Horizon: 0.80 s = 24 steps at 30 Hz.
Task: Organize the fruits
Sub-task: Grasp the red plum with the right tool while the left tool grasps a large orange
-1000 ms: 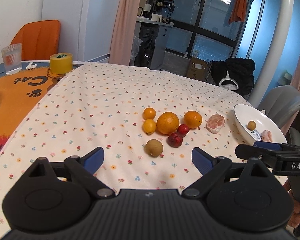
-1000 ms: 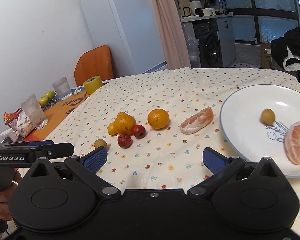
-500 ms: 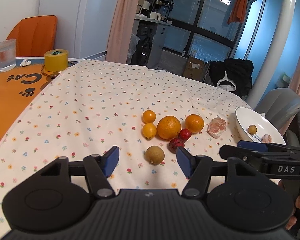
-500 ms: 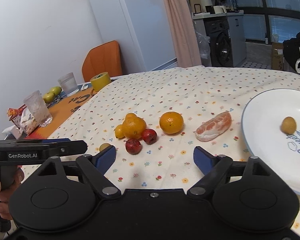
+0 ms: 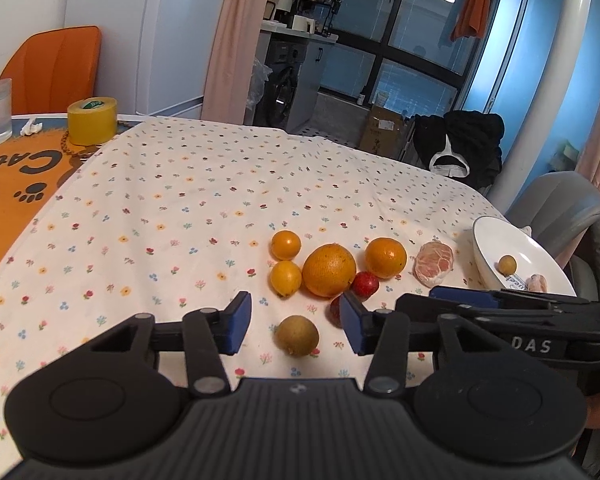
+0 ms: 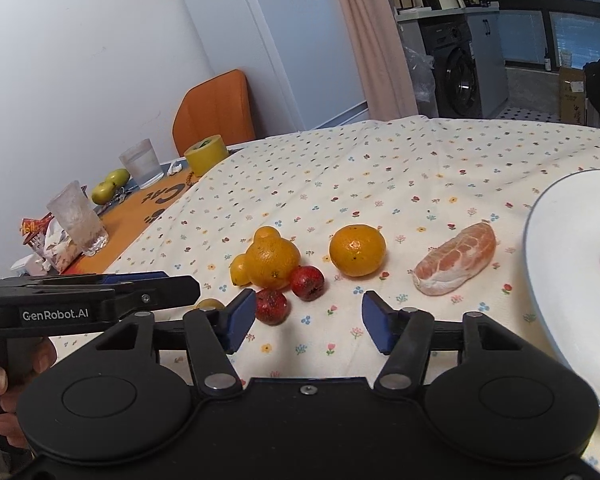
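Fruits: oranges [image 5: 329, 270], red fruits [image 6: 307, 282] and a brown fruit [image 5: 297, 335] clustered on the tabletop [image 5: 180, 200].
Plate [image 5: 488, 248]: right of them, with one small fruit [image 5: 507, 265].
Left tool [image 5: 296, 322]: fingers apart around the brown fruit, not touching.
Right tool [image 6: 308, 322]: fingers spread, empty, near the red fruits.

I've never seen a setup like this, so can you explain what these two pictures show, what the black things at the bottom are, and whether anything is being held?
There is no robot. A person holds one hand-held gripper in each hand, and each carries a camera looking forward along its two blue-padded fingers.

One picture comes from the left hand-held gripper. It is open, with a small brownish fruit between its fingers, not yet gripped.

The other comes from the right hand-held gripper, also open and holding nothing.

On the flowered tablecloth lie oranges, including a large orange, two small red fruits and a peeled citrus piece. A white plate at the right already holds some fruit.
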Available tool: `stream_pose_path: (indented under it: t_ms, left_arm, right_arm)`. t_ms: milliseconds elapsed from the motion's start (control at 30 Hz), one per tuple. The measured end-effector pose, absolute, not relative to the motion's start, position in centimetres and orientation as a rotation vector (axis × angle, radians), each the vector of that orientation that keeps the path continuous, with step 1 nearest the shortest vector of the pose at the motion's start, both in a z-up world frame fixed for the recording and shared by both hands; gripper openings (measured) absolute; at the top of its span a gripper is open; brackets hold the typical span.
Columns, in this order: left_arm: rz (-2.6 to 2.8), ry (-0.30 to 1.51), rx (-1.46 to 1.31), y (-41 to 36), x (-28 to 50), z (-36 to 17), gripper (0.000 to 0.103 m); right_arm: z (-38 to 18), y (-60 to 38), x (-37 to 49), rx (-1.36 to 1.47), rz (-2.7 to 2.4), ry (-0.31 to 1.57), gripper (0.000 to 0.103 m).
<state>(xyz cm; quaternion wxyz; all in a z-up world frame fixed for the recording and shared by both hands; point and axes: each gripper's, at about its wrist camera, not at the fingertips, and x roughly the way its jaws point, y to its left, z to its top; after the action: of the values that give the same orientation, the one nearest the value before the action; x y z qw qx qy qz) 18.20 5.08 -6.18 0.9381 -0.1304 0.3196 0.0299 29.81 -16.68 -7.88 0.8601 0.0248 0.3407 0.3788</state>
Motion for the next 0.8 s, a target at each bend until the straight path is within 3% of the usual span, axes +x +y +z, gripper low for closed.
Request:
stream_pose_path:
  t_ms: [300,700,800]
  left_arm:
    - [0.063,0.661,-0.273,5.4,19.9,-6.2,0.037]
    - [0.054,0.68,-0.277,5.8,22.1,-6.2,0.037]
    - [0.051,0.678,-0.283,5.7,22.4,-6.1,0.037]
  right_arm:
    - [-8.7,-15.4,31.6,0.051,0.812,0.746,0.049]
    - [-9.4,-14.4,33.2,0.064,0.849,0.761,0.048]
    - [-9.5,-14.2,33.3,0.06,0.874,0.764,0.036]
